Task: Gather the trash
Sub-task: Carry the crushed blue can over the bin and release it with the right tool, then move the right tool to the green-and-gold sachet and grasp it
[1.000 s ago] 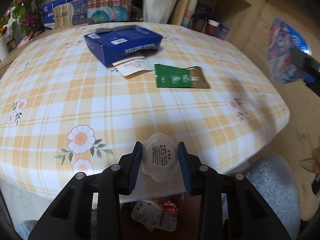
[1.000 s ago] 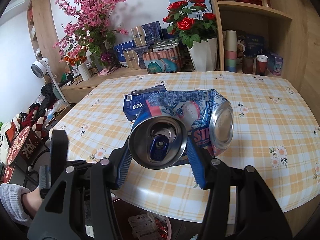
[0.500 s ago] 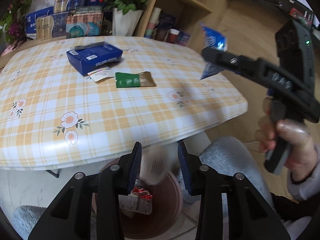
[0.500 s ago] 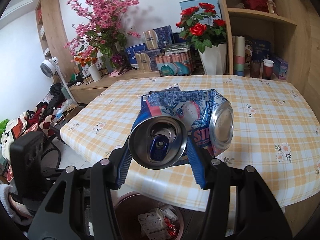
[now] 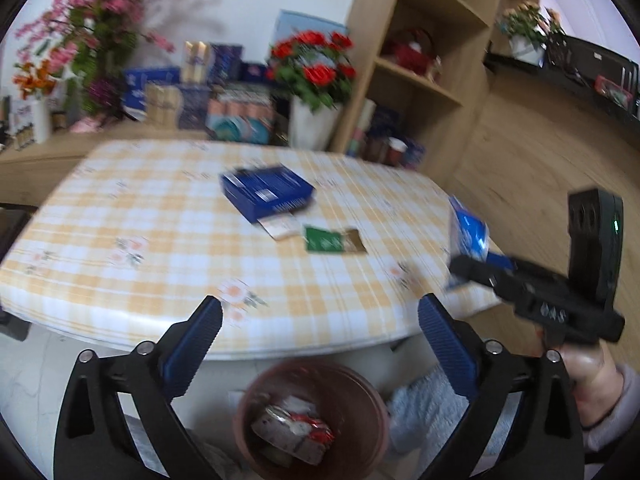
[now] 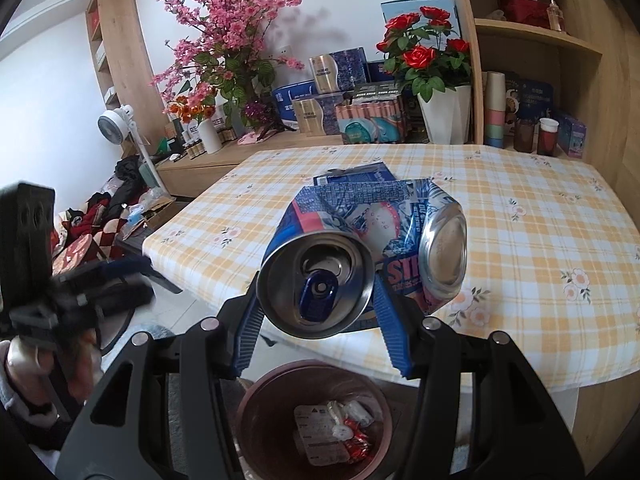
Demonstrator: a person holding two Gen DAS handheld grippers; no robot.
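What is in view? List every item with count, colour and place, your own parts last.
can: 1, blue and silver, crushed, in right tongs above bin
bin: 1, brown, on the floor by the table, trash inside
table: 1, yellow check cloth
box: 1, blue, on table
packet: 1, green, on table beside box
roses: 1 bunch, red, white pot behind table
left tongs: open, empty, jaws just opened
right tongs: shut on can

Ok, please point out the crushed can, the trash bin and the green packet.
crushed can (image 6: 316, 284): right wrist view, on its silver top.
trash bin (image 6: 256, 408): right wrist view, on its left rim.
green packet (image 5: 324, 239): left wrist view, on its green face.
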